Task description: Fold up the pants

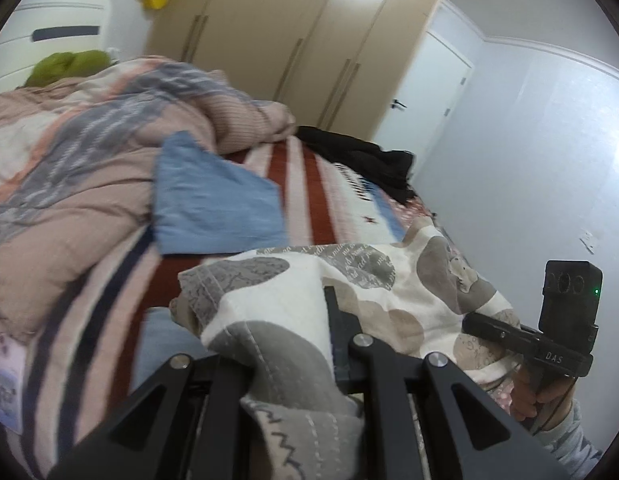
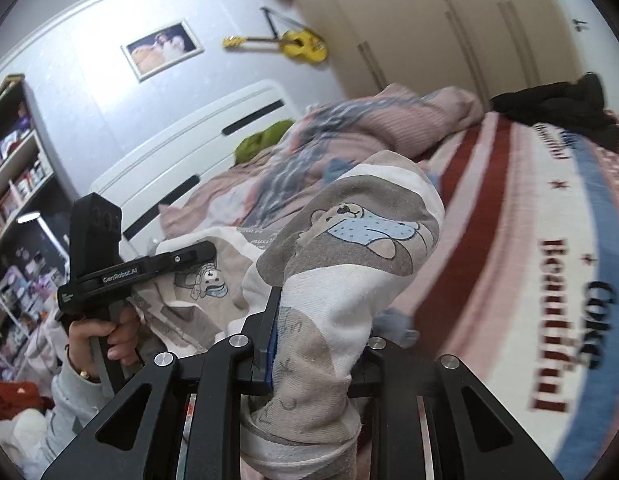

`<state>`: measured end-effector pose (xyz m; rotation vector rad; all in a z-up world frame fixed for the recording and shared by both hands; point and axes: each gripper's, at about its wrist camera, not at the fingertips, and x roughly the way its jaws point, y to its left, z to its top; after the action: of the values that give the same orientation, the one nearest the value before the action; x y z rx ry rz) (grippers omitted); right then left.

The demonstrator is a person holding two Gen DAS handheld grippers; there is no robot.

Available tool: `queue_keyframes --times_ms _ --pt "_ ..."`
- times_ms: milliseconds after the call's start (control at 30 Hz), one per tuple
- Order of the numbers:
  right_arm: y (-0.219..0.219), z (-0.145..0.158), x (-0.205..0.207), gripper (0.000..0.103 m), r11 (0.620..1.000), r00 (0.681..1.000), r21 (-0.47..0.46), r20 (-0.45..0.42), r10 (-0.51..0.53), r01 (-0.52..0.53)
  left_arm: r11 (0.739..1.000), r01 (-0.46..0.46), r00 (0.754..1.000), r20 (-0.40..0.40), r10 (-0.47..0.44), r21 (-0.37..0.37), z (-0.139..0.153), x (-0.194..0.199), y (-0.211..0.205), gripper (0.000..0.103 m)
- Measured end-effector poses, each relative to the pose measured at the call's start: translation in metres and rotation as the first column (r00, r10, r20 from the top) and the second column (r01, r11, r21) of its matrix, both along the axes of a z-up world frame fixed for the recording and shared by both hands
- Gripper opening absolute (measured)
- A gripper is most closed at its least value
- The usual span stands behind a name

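Above the striped bed (image 1: 301, 184), the pants (image 1: 349, 280) hang stretched between both grippers. Left gripper (image 1: 293, 344) and right gripper (image 2: 321, 344) each clamp a bunched end; long axis probably runs gripper-to-gripper, neither hand nearer.

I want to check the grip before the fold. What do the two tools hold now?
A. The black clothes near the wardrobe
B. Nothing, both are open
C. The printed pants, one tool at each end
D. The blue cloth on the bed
C: the left tool and the right tool are each shut on the printed pants.
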<state>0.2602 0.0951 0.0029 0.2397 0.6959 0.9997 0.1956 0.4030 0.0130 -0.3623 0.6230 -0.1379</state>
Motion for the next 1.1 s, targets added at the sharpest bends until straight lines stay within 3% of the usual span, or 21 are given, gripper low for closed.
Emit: queue_keyframes --times_ms 200,267,367,533,600,633,700,767,833,933,1100 --pt "0.059 -0.056 0.005 0.017 0.997 0.996 -0.074 -0.082 0.018 -0.024 0.996 -0.038 0.994 -0.105 0.029 -0.076 -0.075 0.007 0.048 0.01" --pt "0.062 -0.073 0.004 0.017 0.995 0.994 -0.099 -0.108 0.015 -0.026 0.994 -0.038 0.988 -0.152 0.022 -0.103 -0.102 0.008 0.055 0.01" --pt "0.057 -0.094 0.003 0.017 0.993 0.993 -0.12 -0.119 -0.003 -0.012 0.993 -0.028 0.987 -0.158 0.009 -0.118 -0.122 0.005 0.056 0.011" --pt "0.047 -0.107 0.004 0.019 0.992 0.991 -0.123 -0.136 -0.014 -0.003 0.996 -0.031 0.982 -0.191 0.014 -0.085 -0.129 0.002 0.052 0.023" --pt "0.047 -0.107 0.001 0.023 0.991 0.992 -0.137 -0.129 -0.01 -0.008 0.997 -0.054 0.976 -0.213 0.043 -0.047 -0.125 -0.003 0.051 0.044" --pt "0.047 -0.104 -0.001 0.025 0.988 0.993 -0.152 -0.119 -0.009 -0.009 0.997 -0.063 0.975 -0.215 0.053 -0.038 -0.122 -0.008 0.053 0.044" --pt "0.044 -0.093 -0.006 0.036 0.984 0.996 -0.177 -0.083 -0.02 0.005 0.997 -0.072 0.976 -0.208 0.065 -0.025 -0.114 -0.01 0.057 0.048" --pt "0.039 -0.078 -0.012 0.037 0.98 0.999 -0.193 0.0 -0.044 0.043 0.995 -0.098 0.979 -0.176 0.103 0.037 -0.098 -0.015 0.056 0.054" --pt "0.037 -0.061 -0.017 0.037 0.978 0.995 -0.195 0.085 -0.055 0.071 0.992 -0.103 0.986 -0.128 0.111 0.07 -0.08 -0.017 0.052 0.054" --pt "0.048 -0.044 -0.018 0.037 0.979 0.991 -0.197 0.131 -0.034 0.06 0.995 -0.101 0.993 -0.064 0.102 0.021 -0.062 -0.015 0.051 0.054" --pt "0.064 -0.035 -0.015 0.037 0.958 0.97 -0.248 0.227 -0.09 0.147 0.996 -0.087 0.995 -0.052 0.088 0.022 -0.061 -0.005 0.039 0.054"
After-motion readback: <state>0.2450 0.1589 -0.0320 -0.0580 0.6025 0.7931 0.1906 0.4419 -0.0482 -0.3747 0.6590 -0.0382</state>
